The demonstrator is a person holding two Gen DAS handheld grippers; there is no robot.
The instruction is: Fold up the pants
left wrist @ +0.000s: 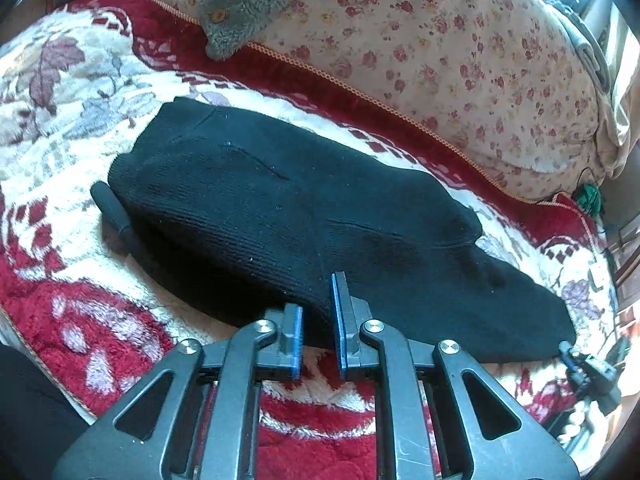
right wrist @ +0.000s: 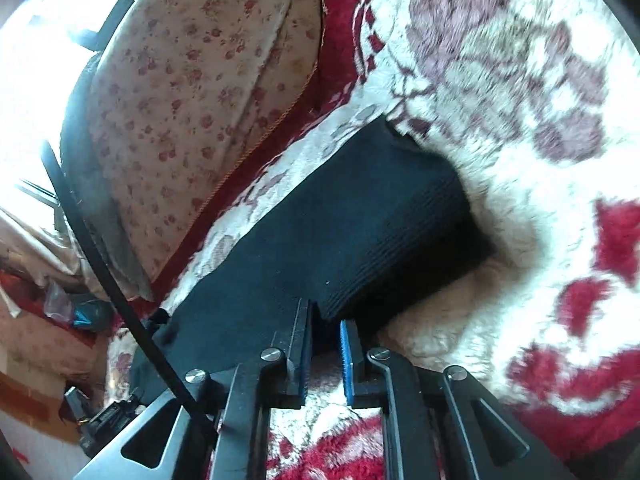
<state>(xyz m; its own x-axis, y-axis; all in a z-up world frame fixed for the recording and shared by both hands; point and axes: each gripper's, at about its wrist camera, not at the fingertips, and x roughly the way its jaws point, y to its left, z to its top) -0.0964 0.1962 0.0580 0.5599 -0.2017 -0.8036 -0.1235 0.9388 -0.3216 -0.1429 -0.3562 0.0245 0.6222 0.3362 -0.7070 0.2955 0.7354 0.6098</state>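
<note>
Home, bedroom most likely. Work surface is a bed or couch covered by a plush red-and-cream floral blanket (left wrist: 80,128). Behind it sits a cream quilt with small red flower print (left wrist: 460,60), with orange cord piping along its edge. A grey fleecy garment with buttons (left wrist: 240,4) lies on top of it. Black knit pants (left wrist: 288,216) are spread on the blanket. Strong daylight from a window (right wrist: 36,36) at the side, household clutter below it.

Open blanket (left wrist: 52,128) lies left of the black pants (left wrist: 280,216); the floral cushion (left wrist: 460,60) walls off the far side.
</note>
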